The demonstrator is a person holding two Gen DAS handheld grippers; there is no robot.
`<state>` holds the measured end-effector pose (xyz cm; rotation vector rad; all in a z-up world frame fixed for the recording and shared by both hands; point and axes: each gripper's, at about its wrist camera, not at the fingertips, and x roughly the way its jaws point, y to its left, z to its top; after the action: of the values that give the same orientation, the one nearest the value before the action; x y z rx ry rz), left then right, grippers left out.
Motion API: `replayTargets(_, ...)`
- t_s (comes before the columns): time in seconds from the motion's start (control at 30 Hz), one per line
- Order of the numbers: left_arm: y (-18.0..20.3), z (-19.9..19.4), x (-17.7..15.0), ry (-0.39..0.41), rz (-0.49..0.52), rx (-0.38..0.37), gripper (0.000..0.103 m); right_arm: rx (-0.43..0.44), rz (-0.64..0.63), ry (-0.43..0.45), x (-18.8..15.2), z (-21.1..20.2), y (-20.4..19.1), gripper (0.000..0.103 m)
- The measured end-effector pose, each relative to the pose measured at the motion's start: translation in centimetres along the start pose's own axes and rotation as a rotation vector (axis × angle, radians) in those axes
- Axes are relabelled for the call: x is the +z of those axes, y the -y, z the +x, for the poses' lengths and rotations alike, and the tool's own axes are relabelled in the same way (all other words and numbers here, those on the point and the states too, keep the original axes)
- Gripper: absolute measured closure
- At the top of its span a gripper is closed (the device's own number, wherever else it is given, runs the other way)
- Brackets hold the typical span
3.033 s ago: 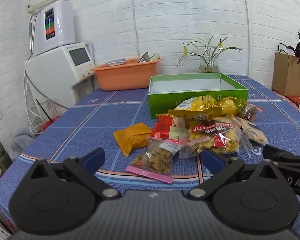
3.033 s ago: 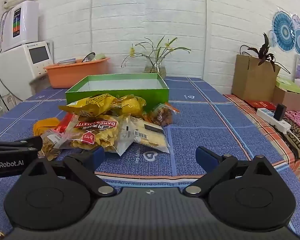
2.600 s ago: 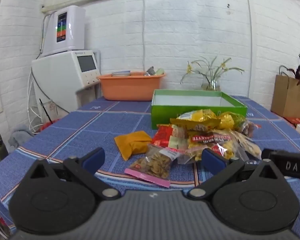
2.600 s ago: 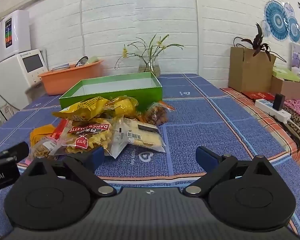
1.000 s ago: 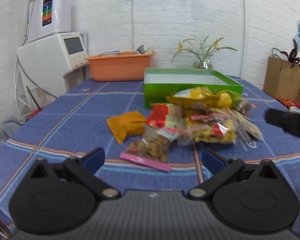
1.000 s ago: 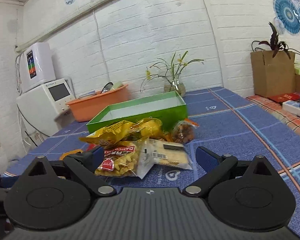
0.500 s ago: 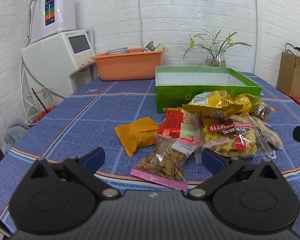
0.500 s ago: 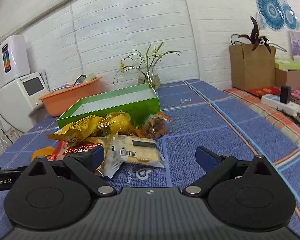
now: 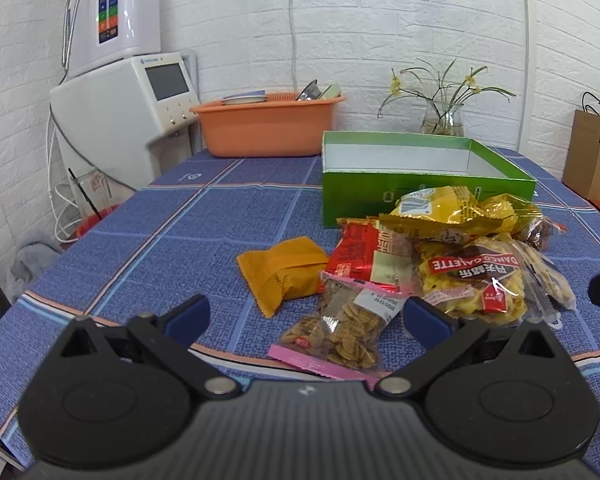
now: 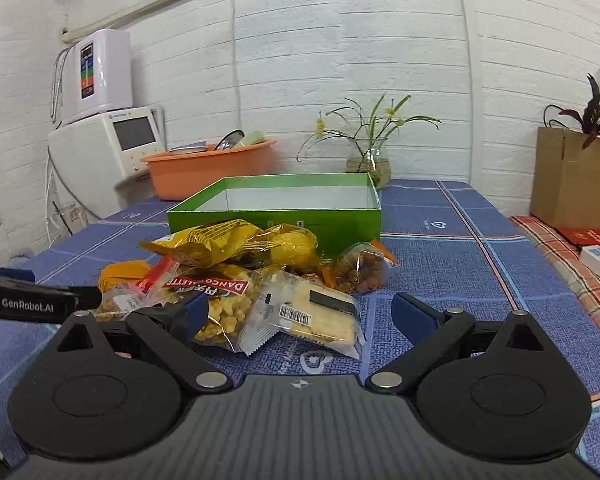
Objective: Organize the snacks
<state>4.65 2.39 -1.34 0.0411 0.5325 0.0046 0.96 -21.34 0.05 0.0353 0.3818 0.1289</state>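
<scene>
Left tool (image 9: 306, 322) spread wide, empty, hovering low over the near edge of the bench (image 9: 172, 232), aimed at the snack pile in front of the green box (image 9: 420, 188).

Left of the green box and toward the back wall: white appliance with a screen (image 9: 132, 100), then orange basin (image 9: 266, 124) on the bench. Behind the green box: glass vase with yellow flowers (image 9: 442, 118).

Nearer than the green box, from its left corner outward: orange packet (image 9: 282, 272) lying alone, just beside the pile; clear bag with a pink strip (image 9: 340, 330) nearest, between the blue tips of the left tool; red packet (image 9: 364, 256) touching it; clear bag of yellow crisps with a red label (image 9: 472, 284); yellow foil bags (image 9: 452, 210) on top, leaning against the front wall of the green box. Green box open, nothing seen inside.

Right tool (image 10: 300, 314) likewise spread wide and empty, low before the same pile. White cracker pack with a barcode (image 10: 308, 312) between its tips; small bag of brown nuts (image 10: 362, 266) just before the right front corner of the green box. Brown paper bag with a dark plant (image 10: 572, 176) far right of the green box.
</scene>
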Motion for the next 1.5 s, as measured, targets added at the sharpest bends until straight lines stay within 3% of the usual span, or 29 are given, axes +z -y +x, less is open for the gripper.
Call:
replayTargets(0.17,-0.2,0.6,-0.6,-0.006,0.009,-0.027,0.0,-0.007,-0.055,-0.015,-0.3,-0.1,0.8,0.0)
replayTargets(0.53,0.4,3.0,-0.7,-0.032,0.076,-0.06,0.0,0.02,0.225,-0.136,-0.5,4.3,5.0,0.0)
replayTargets(0.77,0.9,4.4,-0.3,-0.033,0.122,-0.145,0.0,0.063,0.184,-0.116,0.3,5.8,3.8,0.0)
replayTargets(0.93,1.6,5.8,0.1,-0.042,0.196,-0.184,0.0,0.069,0.134,-0.184,0.5,8.2,3.2,0.0)
replayTargets(1.07,0.7,6.8,0.2,-0.093,0.148,-0.258,0.001,0.078,0.185,-0.183,0.5,8.9,3.9,0.0)
replayTargets(1.23,-0.3,7.5,0.3,-0.144,0.085,-0.359,0.014,0.141,0.326,-0.218,0.0,9.4,5.4,0.0)
replayTargets(1.3,-0.5,7.7,0.3,-0.152,0.076,-0.378,0.017,0.156,0.313,-0.217,0.0,9.5,5.2,0.0)
replayTargets(1.4,-0.9,7.4,0.3,-0.158,0.051,-0.417,0.041,0.201,0.299,-0.229,0.1,9.4,5.2,0.0)
replayTargets(1.5,-1.7,6.7,0.1,-0.174,0.027,-0.44,0.045,0.255,0.347,-0.262,0.3,9.0,5.4,0.002)
